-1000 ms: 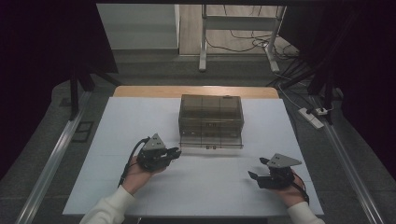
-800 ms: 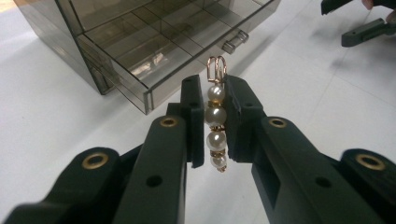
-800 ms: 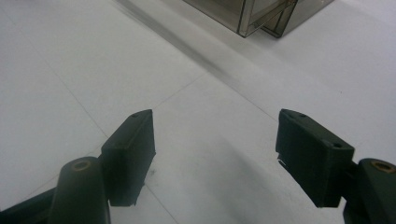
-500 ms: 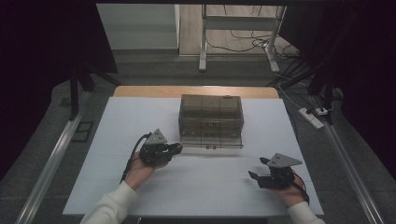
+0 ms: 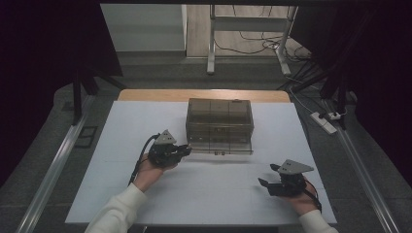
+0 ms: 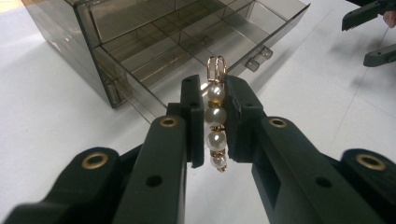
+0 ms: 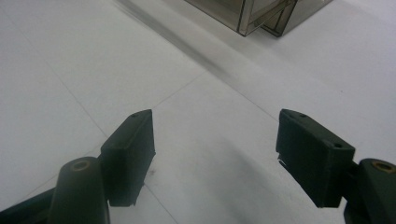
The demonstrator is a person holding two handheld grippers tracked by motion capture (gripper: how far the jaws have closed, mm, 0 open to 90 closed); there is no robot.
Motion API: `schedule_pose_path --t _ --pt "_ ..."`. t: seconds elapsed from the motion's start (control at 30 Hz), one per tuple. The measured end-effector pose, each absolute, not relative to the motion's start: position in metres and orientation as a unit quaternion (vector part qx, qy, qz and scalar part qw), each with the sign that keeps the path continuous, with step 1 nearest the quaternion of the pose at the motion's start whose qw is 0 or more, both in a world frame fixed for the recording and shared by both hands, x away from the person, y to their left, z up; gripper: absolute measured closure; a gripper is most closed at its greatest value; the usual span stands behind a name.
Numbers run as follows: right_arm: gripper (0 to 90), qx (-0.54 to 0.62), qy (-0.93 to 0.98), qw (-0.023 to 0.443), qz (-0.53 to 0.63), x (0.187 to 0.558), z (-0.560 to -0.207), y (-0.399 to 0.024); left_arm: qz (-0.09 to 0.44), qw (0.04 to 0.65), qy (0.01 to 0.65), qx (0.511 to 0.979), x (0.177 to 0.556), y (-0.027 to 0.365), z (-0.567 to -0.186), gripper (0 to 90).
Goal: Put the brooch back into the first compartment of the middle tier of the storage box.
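Observation:
A smoky clear drawer box stands mid-table, and its bottom drawer is pulled out toward me. In the left gripper view the drawer shows several empty compartments. My left gripper is shut on a gold hair clip with white pearls, held just in front of the open drawer. In the high view the left gripper sits by the drawer's left front corner. My right gripper rests at the table's front right, open with nothing between its jaws, as the right gripper view confirms.
The white table surface spreads around the box, with a wooden strip along its far edge. A power strip lies on the floor to the right, and a metal rail runs along the left.
My left gripper has crept a little to the right, closer to the open drawer. The right gripper has stayed where it was.

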State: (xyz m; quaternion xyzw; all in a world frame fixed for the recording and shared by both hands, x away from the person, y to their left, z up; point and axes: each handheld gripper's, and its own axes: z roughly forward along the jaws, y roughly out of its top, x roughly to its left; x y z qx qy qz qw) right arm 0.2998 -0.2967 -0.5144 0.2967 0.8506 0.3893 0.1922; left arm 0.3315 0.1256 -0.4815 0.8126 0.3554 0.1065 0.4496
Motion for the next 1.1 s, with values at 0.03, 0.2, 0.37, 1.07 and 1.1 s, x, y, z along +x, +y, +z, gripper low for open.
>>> schedule_pose_path --t 0.03,0.2,0.37,1.07,1.1 --pt "27.9 0.297 0.851 0.192 0.389 0.300 -0.514 -0.297 0.104 0.451 0.356 0.812 0.333 0.125 -0.481 78.2" --pt "27.8 0.297 0.851 0.192 0.388 0.300 -0.515 -0.297 0.102 0.453 0.358 0.810 0.339 0.121 -0.482 78.1" --pt "27.8 0.296 0.851 0.193 0.388 0.300 -0.515 -0.296 0.100 0.453 0.361 0.809 0.345 0.118 -0.481 78.1" --pt "27.8 0.296 0.851 0.196 0.387 0.300 -0.515 -0.296 0.098 0.452 0.374 0.804 0.361 0.112 -0.484 78.1" --pt "27.8 0.296 0.851 0.196 0.387 0.300 -0.515 -0.296 0.099 0.452 0.373 0.804 0.362 0.112 -0.485 78.1"
